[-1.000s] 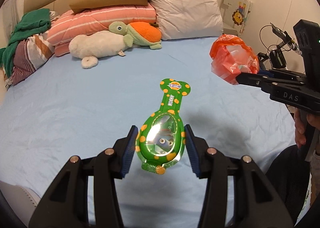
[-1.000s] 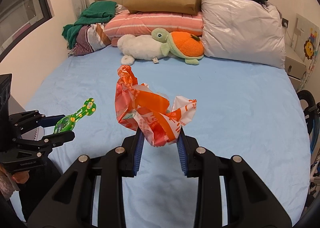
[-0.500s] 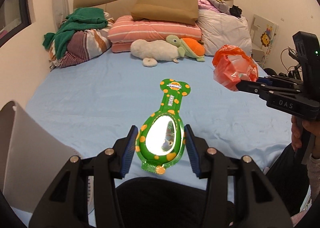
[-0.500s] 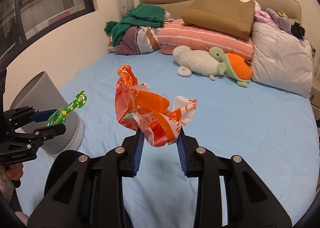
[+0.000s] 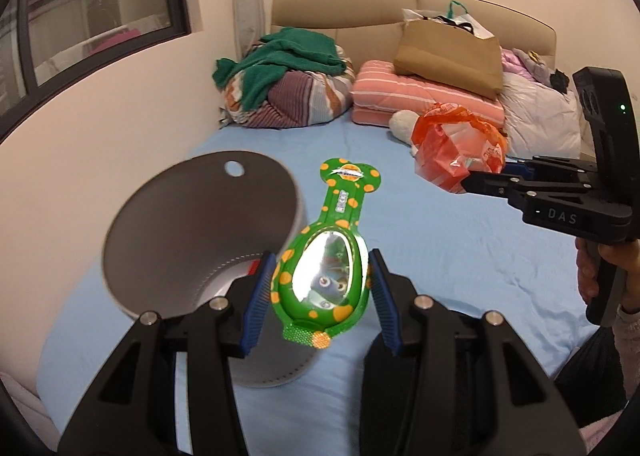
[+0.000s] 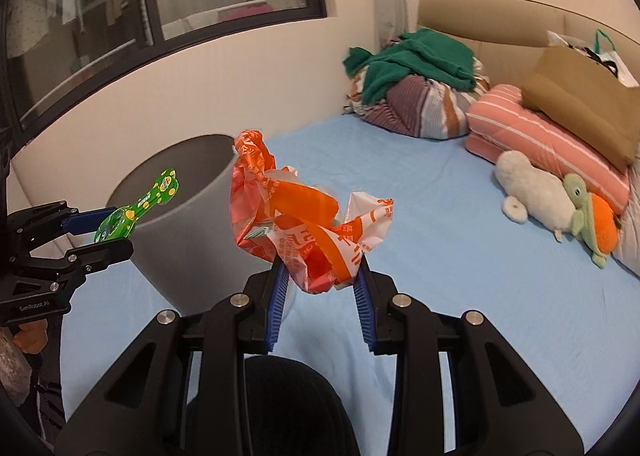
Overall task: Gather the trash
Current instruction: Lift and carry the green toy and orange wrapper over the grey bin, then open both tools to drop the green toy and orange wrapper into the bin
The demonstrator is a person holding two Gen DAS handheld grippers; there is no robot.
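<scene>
grey bin within reach, both loads in hand

my left gripper (image 5: 318,298) is clamped on the green orange-spotted plastic blister pack (image 5: 324,268), held at the rim of the grey cylindrical trash bin (image 5: 160,240). my right gripper (image 6: 320,296) grips the crumpled orange-and-white plastic bag (image 6: 304,228) over the blue bedsheet (image 6: 460,256). step: carry to bin. next, i judge, centre each load above the opening, then let go.

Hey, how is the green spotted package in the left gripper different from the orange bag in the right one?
The green spotted package is flat and stiff with a clear bubble window; the orange plastic bag is soft and crumpled. The package sticks out straight from the left hand-held gripper; the bag bunches loosely above the right hand-held gripper. The package is closer to the grey bin. Both are clamped and held up off the blue bed.
</scene>
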